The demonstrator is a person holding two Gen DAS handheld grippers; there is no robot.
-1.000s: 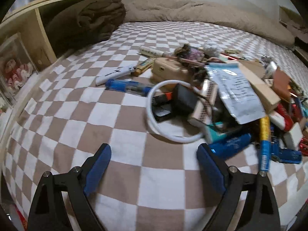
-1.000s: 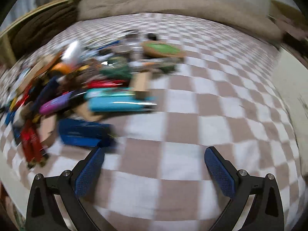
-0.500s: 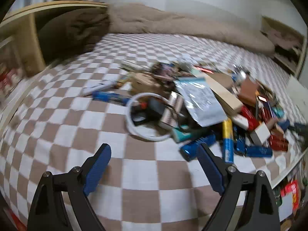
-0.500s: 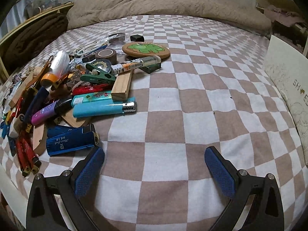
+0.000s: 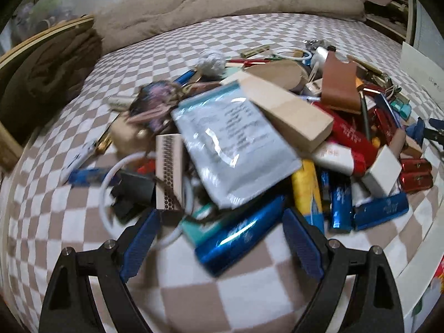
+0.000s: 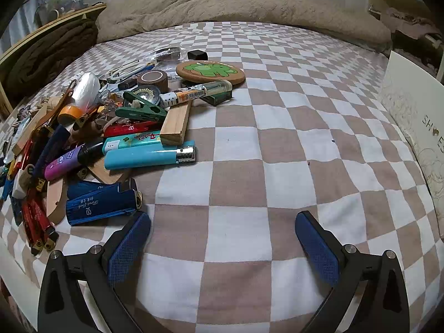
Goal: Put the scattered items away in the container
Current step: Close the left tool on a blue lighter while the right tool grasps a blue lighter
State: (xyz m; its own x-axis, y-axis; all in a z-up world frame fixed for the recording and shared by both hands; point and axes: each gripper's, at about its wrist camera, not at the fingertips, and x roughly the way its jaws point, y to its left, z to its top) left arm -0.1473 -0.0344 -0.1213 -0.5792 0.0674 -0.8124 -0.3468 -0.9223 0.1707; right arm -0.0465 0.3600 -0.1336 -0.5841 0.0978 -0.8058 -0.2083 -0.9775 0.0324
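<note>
Left gripper [image 5: 219,238] hovers low over the near edge of the pile, fingers spread wide with nothing pressed between them; a metallic blue lighter [image 5: 238,236] and a teal packet [image 5: 199,224] lie in the gap, and the white cord loop [image 5: 111,172] curls under the left finger [image 5: 138,244]. Risk, as I judge it: closing here could catch the cord or the matchbox [image 5: 169,172] along with the lighter and drag half the heap, since the things overlap. The glossy foil pouch [image 5: 233,144] rests on the lighter's far end and looks slippery; lifting the lighter would likely tip it, and the wooden block [image 5: 283,108] leaning on top could slide off toward the bed edge at the near right. The left view is blurred, so exact contacts are unclear. The pile itself is dense and mixed: lighters in blue, red and yellow, a brown leather piece [image 5: 338,86], a white eraser-like block [image 5: 383,172], a ball of string [image 5: 211,62]. All of it sits on the checked bed cover [image 6: 249,166], crowded to the left in the right wrist view, where a pale blue lighter [image 6: 149,158], a green clip [image 6: 141,112] and a cork coaster [image 6: 211,71] mark its right fringe. Right gripper [image 6: 222,244] is over bare cover, fingers apart and empty, a dark blue lighter [image 6: 102,202] just beside its left finger [image 6: 127,249]. A white box [image 6: 416,116] stands at the far right edge, well apart from the pile; it may be the container, though its opening is not visible. A long carry invites drops of small, smooth pieces.
</note>
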